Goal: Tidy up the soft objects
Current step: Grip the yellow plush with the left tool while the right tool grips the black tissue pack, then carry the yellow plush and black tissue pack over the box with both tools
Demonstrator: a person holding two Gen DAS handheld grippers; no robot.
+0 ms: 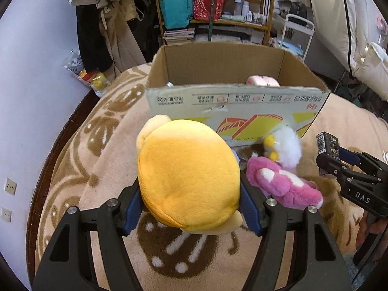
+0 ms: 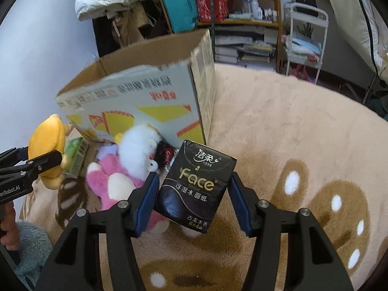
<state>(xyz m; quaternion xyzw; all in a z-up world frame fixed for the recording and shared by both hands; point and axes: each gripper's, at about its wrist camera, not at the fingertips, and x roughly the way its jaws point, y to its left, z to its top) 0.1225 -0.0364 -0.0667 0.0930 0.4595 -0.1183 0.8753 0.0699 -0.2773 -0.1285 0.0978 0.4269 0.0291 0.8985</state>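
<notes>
Holding two soft things above a bed covered in a beige blanket, I face an open cardboard box that stands ahead on it. On the far left, my left claw pinches a round yellow plush by its sides, both blue pads pressed into the fabric so that it bulges between them; the grip across the middle keeps it from sagging out. Just right of it, on the blanket in front of the box wall, lie a pink plush and a white fluffy toy, touching each other, not yet collected. From the right view a green carton also shows beside them, near the yellow plush. Further right, my right claw has a black tissue pack between its pads, label towards me and tilted; the jaws are closing on it, the left pad touching its edge, the right pad close alongside. Something pink already sits inside the box, so I judge both held items are bound for that opening, carried high enough to clear its near wall. Shelves and hanging clothes fill the room behind.
</notes>
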